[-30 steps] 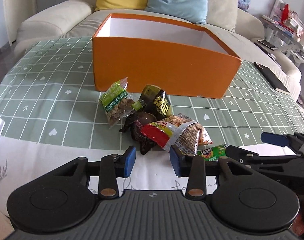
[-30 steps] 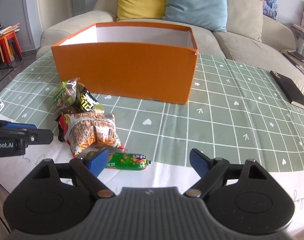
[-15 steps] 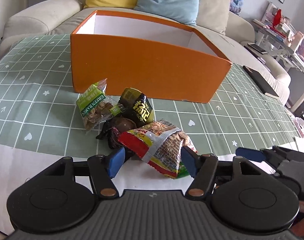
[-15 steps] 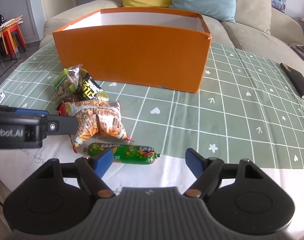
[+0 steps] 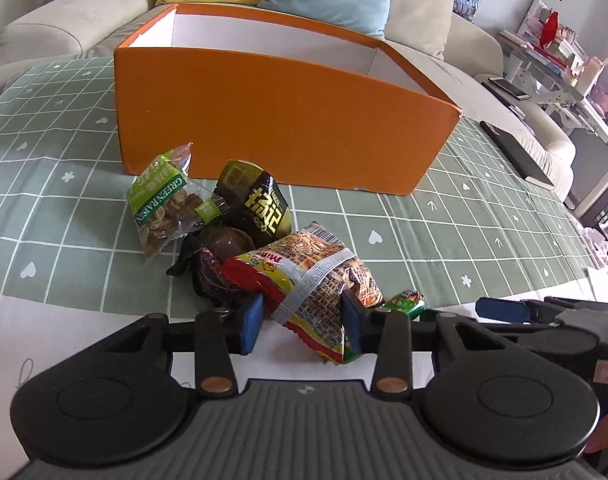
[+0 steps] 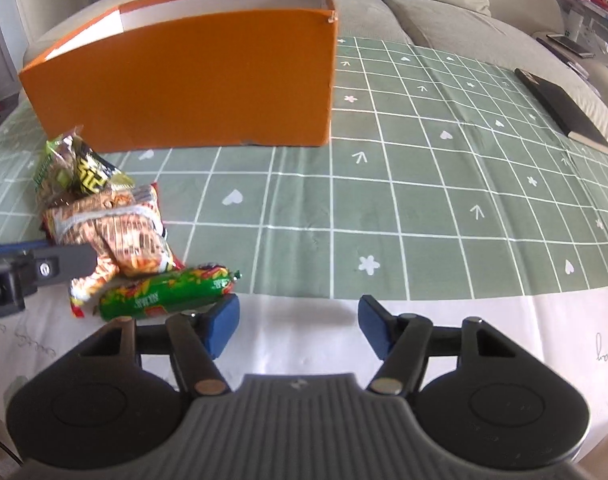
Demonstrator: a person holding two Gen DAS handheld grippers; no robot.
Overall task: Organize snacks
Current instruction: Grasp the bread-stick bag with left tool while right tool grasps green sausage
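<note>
Closing since the earlier frames: left claw (image 5: 301,322), its blue pads narrowed from wide apart onto the crinkled noodle-snack packet (image 5: 312,276), which is now pinched between them at the near edge of the bench (image 5: 484,232). Judged: first pick secured, lift toward the box comes next.

Right claw (image 6: 297,330): jaws also drawn in since the earlier frames, yet apart, nothing between them; its left pad lies just beside the green sausage stick (image 6: 167,294), which sits to the left of the gap. Judged: this claw needs to shift left before it can grasp.

Count, outward from the claws:
- Noodle-snack packet, red and yellow end: 1, held.
- Green sausage stick: 1, near edge, touching the noodle packet.
- Dark brown wrapped sweet (image 5: 219,248): 1, under the pile.
- Black-and-yellow packet (image 5: 259,204): 1, behind it.
- Green raisin bag (image 5: 163,200): 1, leftmost.
- Orange box (image 5: 279,120): 1, open-topped, toward the far edge; no snacks visible inside.
- Black book (image 6: 564,108): 1, far right corner.

Snacks total: 5, all outside the box.
</note>
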